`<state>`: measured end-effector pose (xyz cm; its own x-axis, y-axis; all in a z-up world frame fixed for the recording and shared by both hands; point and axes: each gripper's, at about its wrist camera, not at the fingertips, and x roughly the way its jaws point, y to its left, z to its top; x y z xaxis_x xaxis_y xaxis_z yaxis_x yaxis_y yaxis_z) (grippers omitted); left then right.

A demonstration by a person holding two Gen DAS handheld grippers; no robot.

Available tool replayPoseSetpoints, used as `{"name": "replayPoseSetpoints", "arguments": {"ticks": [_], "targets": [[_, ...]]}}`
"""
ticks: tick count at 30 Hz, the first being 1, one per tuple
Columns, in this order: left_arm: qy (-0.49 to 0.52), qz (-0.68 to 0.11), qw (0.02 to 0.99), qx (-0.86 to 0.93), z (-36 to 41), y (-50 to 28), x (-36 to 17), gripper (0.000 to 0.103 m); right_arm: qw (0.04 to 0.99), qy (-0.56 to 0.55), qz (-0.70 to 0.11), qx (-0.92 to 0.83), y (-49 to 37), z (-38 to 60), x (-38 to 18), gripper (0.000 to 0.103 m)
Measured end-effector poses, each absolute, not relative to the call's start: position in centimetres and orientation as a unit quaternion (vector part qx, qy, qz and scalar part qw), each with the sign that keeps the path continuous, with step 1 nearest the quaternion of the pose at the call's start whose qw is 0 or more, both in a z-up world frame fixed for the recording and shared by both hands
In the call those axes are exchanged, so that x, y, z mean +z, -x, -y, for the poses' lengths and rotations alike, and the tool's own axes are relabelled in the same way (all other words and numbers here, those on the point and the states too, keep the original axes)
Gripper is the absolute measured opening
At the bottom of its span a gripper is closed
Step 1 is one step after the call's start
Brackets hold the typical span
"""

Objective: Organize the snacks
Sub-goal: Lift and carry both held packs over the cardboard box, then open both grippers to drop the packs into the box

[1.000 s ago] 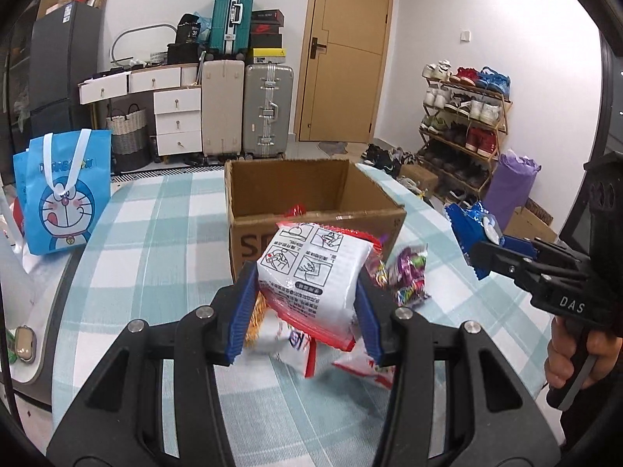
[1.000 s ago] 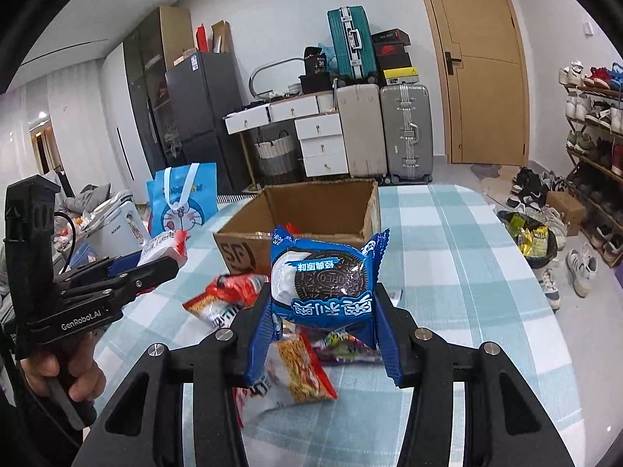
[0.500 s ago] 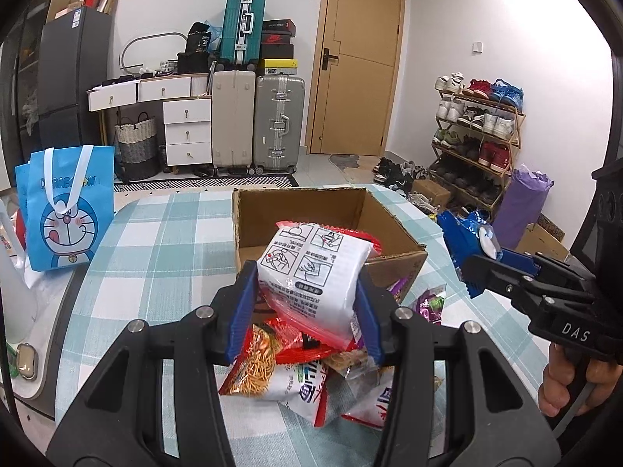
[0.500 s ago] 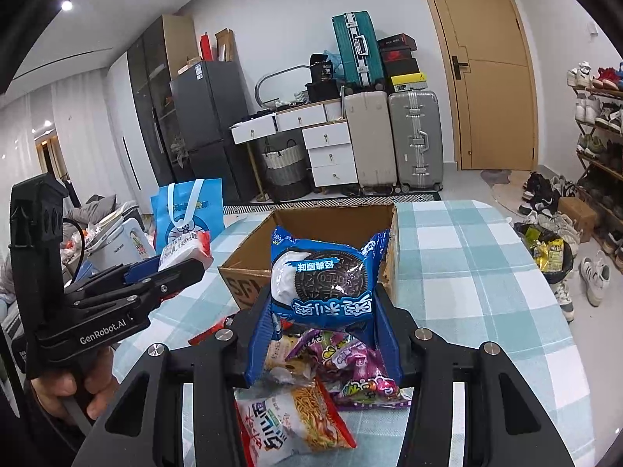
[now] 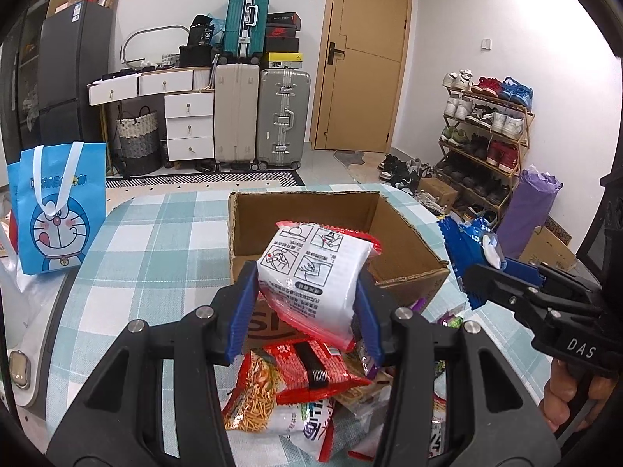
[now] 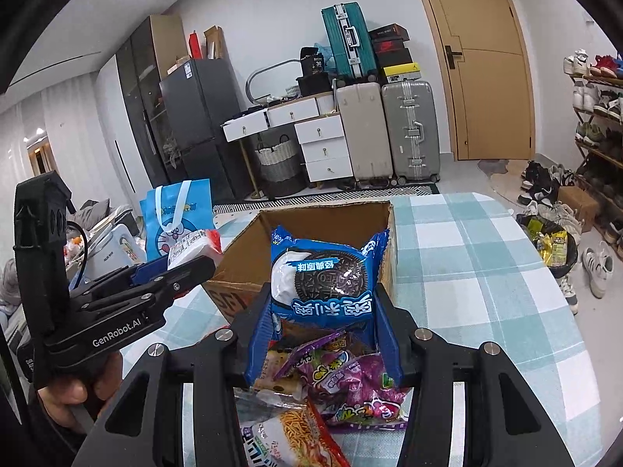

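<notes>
Above the snack pile (image 5: 311, 397), each gripper pinches a packet, left (image 5: 307, 303) noodles (image 5: 311, 272), right (image 6: 323, 334) cookies (image 6: 323, 272); slippery wrappers could slide free short of the box (image 5: 405, 249).

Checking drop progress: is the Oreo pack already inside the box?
No, the Oreo pack is clamped in the right hand-held gripper, short of the cardboard box.

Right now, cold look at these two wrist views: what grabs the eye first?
The two held packs: the left gripper clamps a white and red snack pack, and the right gripper clamps a blue cookie pack, both raised in front of the open cardboard box on the checked table. Below them, a pile of loose snack bags lies on the table's near side.
</notes>
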<state>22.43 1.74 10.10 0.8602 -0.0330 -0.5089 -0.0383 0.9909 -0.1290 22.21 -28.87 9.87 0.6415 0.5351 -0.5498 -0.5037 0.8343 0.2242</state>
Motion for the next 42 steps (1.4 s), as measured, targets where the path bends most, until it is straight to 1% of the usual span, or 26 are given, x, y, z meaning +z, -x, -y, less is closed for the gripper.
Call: {"name": "replayPoseSetpoints", "arguments": {"ticks": [33,37,39,40,42], "targets": [[0.04,-0.305,0.951,0.019,-1.9,-32.5,5.1,0.044,0.896,-0.01,-0.346,0.28,-27.8,25.9,7.1,0.049],[0.038,-0.306,0.951,0.021,-2.0,-32.9,4.9,0.045,0.9,-0.001,-0.334,0.281,-27.4,25.9,7.6,0.057],[0.039,-0.301,0.952,0.022,-2.0,-32.8,5.0,0.047,0.903,0.005,-0.322,0.284,-26.9,26.0,8.1,0.065],[0.039,-0.301,0.952,0.02,-1.8,-32.5,5.0,0.048,0.905,0.007,-0.317,0.284,-26.6,26.1,8.4,0.071],[0.04,-0.302,0.952,0.016,-1.9,-32.1,5.3,0.055,0.908,0.01,-0.311,0.282,-25.9,26.3,8.9,0.079]]}}
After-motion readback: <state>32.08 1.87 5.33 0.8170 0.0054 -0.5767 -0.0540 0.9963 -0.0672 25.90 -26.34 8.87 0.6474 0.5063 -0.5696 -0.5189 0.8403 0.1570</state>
